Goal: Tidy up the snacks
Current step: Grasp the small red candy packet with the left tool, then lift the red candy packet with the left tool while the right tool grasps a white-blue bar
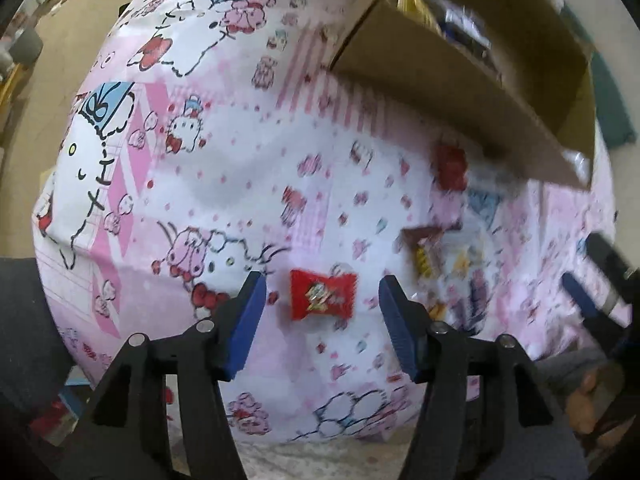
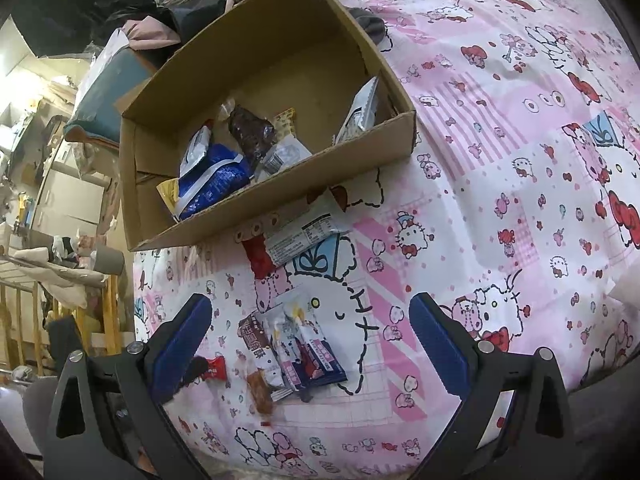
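My left gripper [image 1: 322,300] is open, hovering over a small red candy packet [image 1: 323,295] that lies between its blue pads on the pink cartoon-print sheet. A pile of snack packets [image 1: 436,260] lies to its right, and a red packet [image 1: 451,167] near the cardboard box [image 1: 460,92]. My right gripper [image 2: 310,340] is open above that pile of several packets [image 2: 296,350]. The red candy [image 2: 214,368] shows at its left finger. A silver packet [image 2: 304,236] and a red packet [image 2: 260,258] lie by the box [image 2: 280,196], which holds several snacks, among them a blue bag [image 2: 212,182].
The pink sheet [image 2: 500,184] covers a bed-like surface that drops off at the near edge. The right gripper shows at the right edge of the left wrist view [image 1: 600,280]. Clothes and cushions [image 2: 104,92] lie behind the box. Wooden furniture and clutter [image 2: 52,264] stand at the left.
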